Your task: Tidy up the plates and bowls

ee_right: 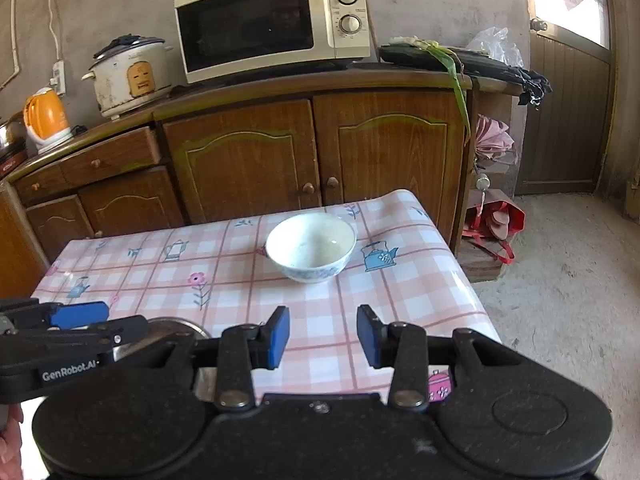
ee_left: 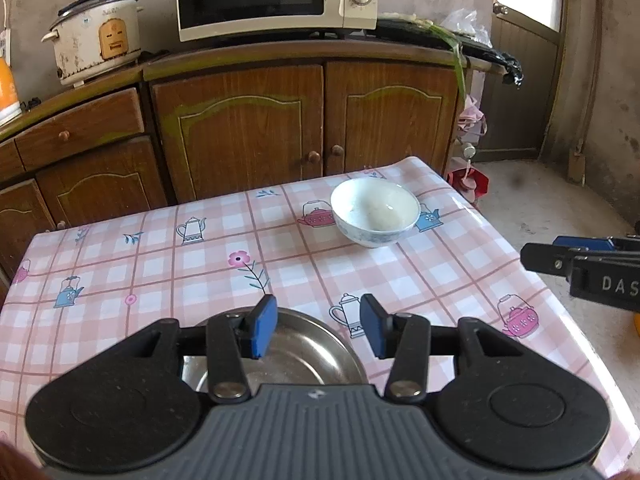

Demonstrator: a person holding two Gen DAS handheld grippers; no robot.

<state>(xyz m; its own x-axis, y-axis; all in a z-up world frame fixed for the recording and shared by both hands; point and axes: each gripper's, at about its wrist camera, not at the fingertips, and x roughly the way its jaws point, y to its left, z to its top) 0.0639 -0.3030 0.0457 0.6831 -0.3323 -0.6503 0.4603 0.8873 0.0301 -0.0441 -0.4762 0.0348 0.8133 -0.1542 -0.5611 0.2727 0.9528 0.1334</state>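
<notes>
- Left wrist view: the left gripper (ee_left: 319, 328) hangs with its jaws apart and nothing between them, above a steel dish (ee_left: 296, 354) on the table (ee_left: 120, 280). A white bowl (ee_left: 375, 211) sits apart, near the far edge.
- Right wrist view: the right gripper (ee_right: 323, 336) is likewise empty and parted, aimed toward the bowl (ee_right: 311, 246). Nothing looks stacked yet; the sorting seems barely begun.

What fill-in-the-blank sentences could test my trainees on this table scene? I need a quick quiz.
1. The white bowl stands on a checked ____ tablecloth.
2. Under the left gripper lies a ____ plate.
3. Between the right gripper pads there is ____.
4. The microwave stands on the wooden ____.

Missing: pink; metal; nothing; cabinet
</notes>
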